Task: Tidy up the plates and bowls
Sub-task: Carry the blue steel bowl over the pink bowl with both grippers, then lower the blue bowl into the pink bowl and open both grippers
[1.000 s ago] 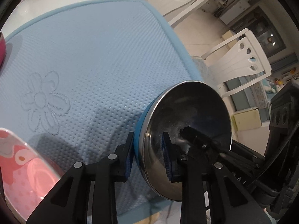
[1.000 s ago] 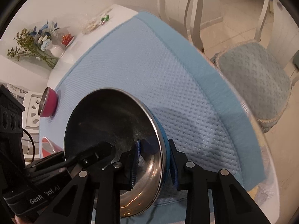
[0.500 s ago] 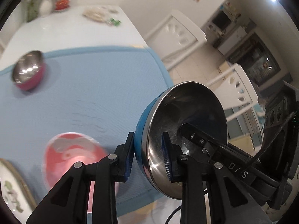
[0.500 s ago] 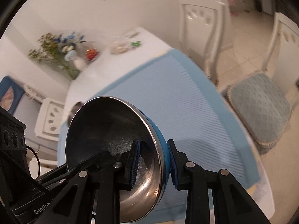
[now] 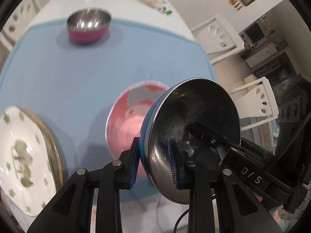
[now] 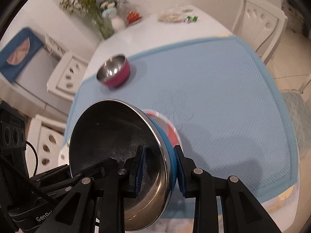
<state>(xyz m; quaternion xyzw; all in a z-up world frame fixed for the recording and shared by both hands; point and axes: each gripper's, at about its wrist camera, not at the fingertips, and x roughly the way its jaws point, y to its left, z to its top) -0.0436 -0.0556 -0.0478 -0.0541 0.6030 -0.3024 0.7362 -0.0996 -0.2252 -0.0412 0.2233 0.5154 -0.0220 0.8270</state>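
A steel bowl with a blue outside [image 5: 194,128] [image 6: 114,136] is held in the air between both grippers. My left gripper [image 5: 153,165] is shut on its rim from one side. My right gripper [image 6: 160,170] is shut on the opposite rim. Below it a pink plate [image 5: 128,120] [image 6: 169,130] lies on the blue mat [image 5: 68,73] [image 6: 223,106]. A steel bowl with a magenta outside [image 5: 88,26] [image 6: 113,73] stands at the mat's far end. A white plate with green clover print [image 5: 21,151] lies at the near left.
White chairs [image 5: 219,36] [image 6: 260,23] stand around the white table [image 6: 155,31]. A flower vase [image 6: 103,5] and small packets [image 6: 175,15] sit at the table's far end. A cushioned chair seat [image 6: 297,112] is at the right.
Both grippers have lifted the blue-sided bowl up and back from the mat. The pink plate, magenta bowl and clover plate have come into view below.
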